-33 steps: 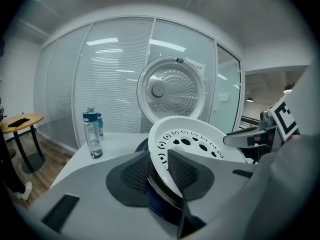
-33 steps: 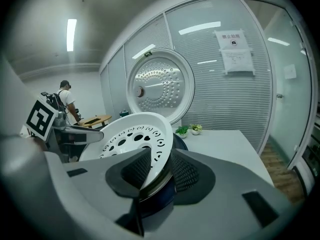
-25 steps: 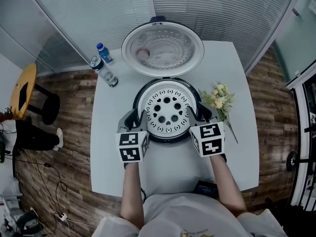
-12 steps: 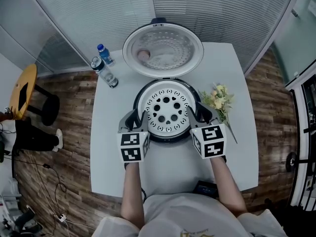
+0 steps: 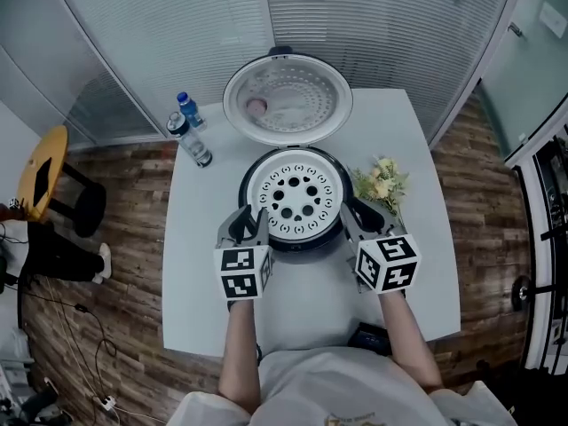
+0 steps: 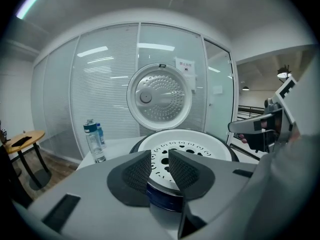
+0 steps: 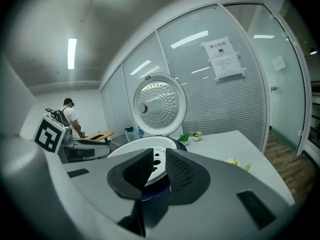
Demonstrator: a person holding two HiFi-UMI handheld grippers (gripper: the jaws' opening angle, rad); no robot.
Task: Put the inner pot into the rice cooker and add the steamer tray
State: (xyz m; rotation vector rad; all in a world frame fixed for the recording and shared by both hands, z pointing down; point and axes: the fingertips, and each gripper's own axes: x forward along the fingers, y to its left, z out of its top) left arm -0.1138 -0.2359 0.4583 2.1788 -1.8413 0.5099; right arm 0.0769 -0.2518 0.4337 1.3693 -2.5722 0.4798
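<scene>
The black rice cooker [image 5: 266, 239] stands on the table with its round lid [image 5: 287, 93] swung up behind it. The white steamer tray [image 5: 295, 198], pierced with holes, sits in the cooker's mouth and hides what is under it. My left gripper [image 5: 247, 229] is just off the cooker's near left side, jaws a little apart with nothing between them. My right gripper [image 5: 352, 216] is off the near right side, its jaws closing on nothing. In the left gripper view the tray [image 6: 182, 146] lies beyond the left gripper [image 6: 160, 171]. In the right gripper view the tray [image 7: 125, 151] shows past the right gripper [image 7: 159, 171].
Two water bottles [image 5: 188, 130] stand at the table's far left corner. A small bunch of flowers [image 5: 380, 183] lies right of the cooker. A dark object [image 5: 366, 337] sits at the table's near edge. A yellow stool [image 5: 40, 167] stands on the floor to the left.
Both grippers have drawn back from the tray's rim toward me and risen slightly. The right gripper has rolled and its jaws have narrowed. The tray stays in the cooker.
</scene>
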